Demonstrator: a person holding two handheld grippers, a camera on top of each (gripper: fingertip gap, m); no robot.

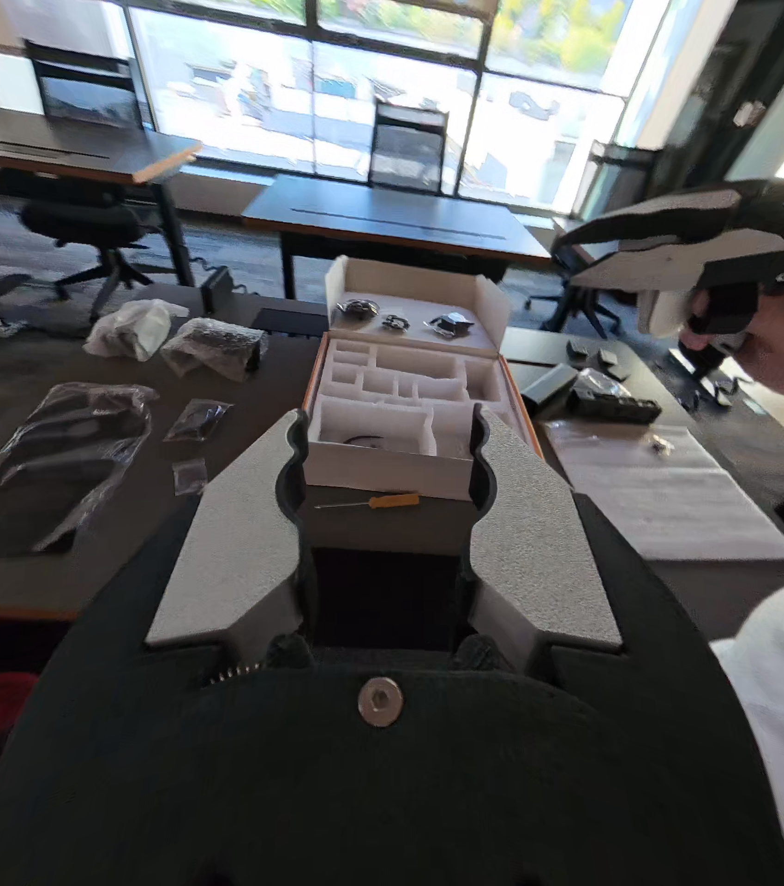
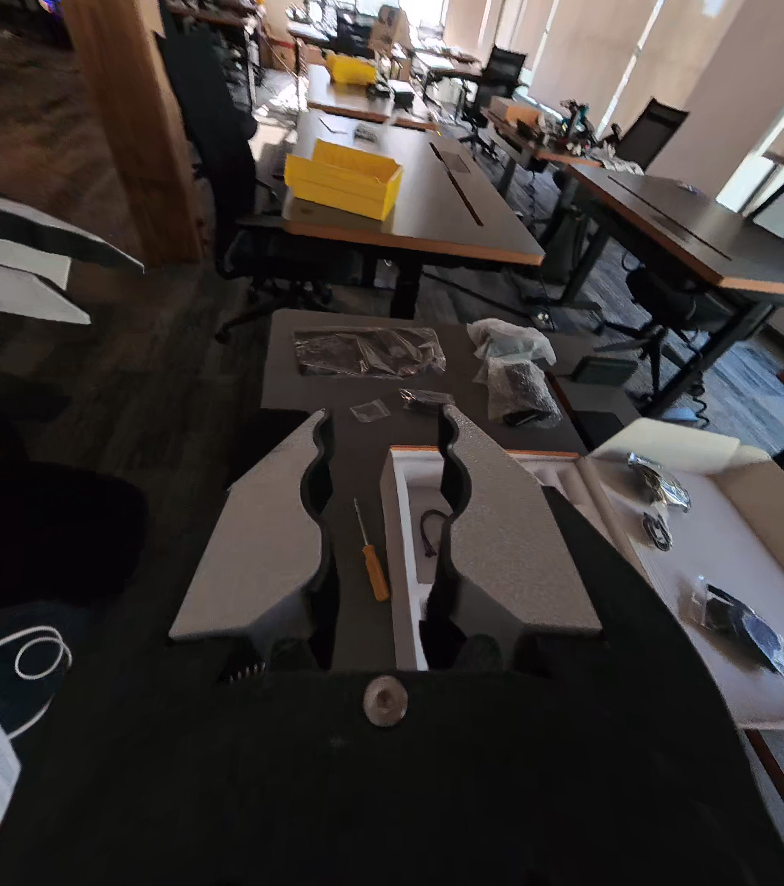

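1. Presently, at far left, a large clear plastic bag [image 1: 49,460] with dark contents is lying flat on the dark table [image 1: 236,479]; two small clear pouches [image 1: 191,474] are lying just beside it; further back, two crinkled wrapped bundles [image 1: 212,347] are sitting side by side.
2. The left gripper [image 1: 387,436] is hovering above the table's near edge, holding nothing; its grey, grainy fingers with wavy black inner pads are standing well apart.
3. Between those fingers, an orange-handled screwdriver [image 1: 392,500] with a thin metal shaft is lying on the table, just beside the front wall of the open box [image 1: 380,472]; nothing is touching it.
4. The box is showing white foam with many rectangular pockets; nearly all are looking empty, so unpacking is appearing largely done as far as is visible; one dark cord loop [image 2: 430,532] is remaining in the near pocket.
5. The raised lid [image 1: 490,307] is carrying three small shiny bagged parts [image 1: 447,323].
6. The right gripper [image 2: 385,422] is hovering over the box's near corner, gripping nothing, its fingers parted; the screwdriver is nearest below it.
7. At right, black blocky parts [image 1: 610,402] and a white sheet [image 1: 658,494] are lying on the table; whether anything is being repacked cannot be told.
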